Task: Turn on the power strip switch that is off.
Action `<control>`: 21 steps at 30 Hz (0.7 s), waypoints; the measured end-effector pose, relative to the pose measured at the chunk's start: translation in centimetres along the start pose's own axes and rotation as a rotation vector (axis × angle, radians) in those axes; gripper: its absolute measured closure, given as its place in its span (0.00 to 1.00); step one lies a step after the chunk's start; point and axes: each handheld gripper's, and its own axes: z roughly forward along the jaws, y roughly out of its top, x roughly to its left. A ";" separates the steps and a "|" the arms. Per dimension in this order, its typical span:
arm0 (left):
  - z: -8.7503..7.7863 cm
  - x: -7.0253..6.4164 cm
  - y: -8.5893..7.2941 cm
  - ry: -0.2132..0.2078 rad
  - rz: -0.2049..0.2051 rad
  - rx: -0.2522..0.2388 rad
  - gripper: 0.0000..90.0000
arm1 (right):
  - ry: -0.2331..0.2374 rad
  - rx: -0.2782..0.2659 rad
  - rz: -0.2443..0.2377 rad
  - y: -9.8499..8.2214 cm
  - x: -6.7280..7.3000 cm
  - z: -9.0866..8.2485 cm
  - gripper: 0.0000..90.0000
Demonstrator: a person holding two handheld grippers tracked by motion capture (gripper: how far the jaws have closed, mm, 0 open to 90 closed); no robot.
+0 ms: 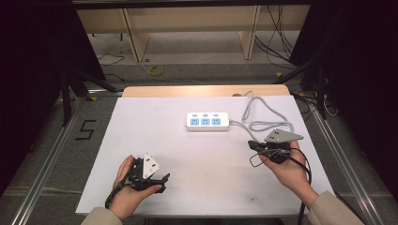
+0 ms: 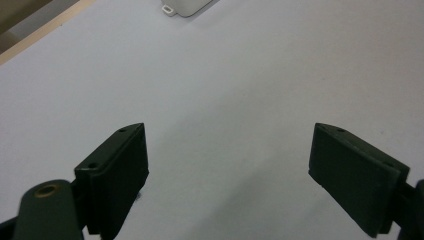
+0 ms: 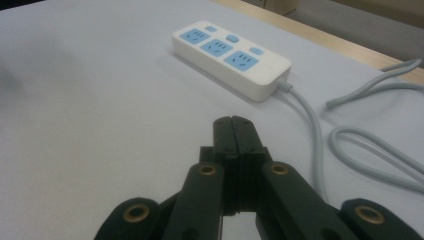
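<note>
At about seven o'clock on the white table [image 1: 141,122], the person's left hand [image 1: 124,190] holds the left gripper [image 1: 157,183] low over the surface, its tips pointing toward three o'clock. In the left gripper view its two black pads [image 2: 117,175] stand wide apart with nothing but bare white table between them, and a corner of the power strip [image 2: 185,6] peeks in at twelve o'clock. Moving toward the middle in the high view, the power strip [image 1: 207,121] lies flat just past the table's centre, at roughly twelve o'clock, long side running left to right, with three blue sockets and three small buttons facing up. Its grey cord [image 1: 263,123] leaves the right end and loops toward two o'clock, up to the table's far edge. At four o'clock the right hand [image 1: 288,168] carries the right gripper [image 1: 251,145], tips aimed toward nine o'clock, near the strip's right end but apart from it. In the right gripper view its jaws are pressed fully together and grip nothing; the power strip [image 3: 232,57] sits ahead at twelve o'clock, and the cord [image 3: 310,125] runs down past the tips at three o'clock.
</note>
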 end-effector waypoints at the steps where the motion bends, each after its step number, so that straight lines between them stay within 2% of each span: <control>1: 0.0 0.0 0.0 0.000 -0.001 -0.001 0.17 | 0.002 0.001 -0.001 0.2 0.0 0.2 1.00; 21: 0.2 0.0 0.0 -0.005 -0.015 0.010 0.17 | -0.005 0.028 -0.038 2.9 -0.2 4.5 1.00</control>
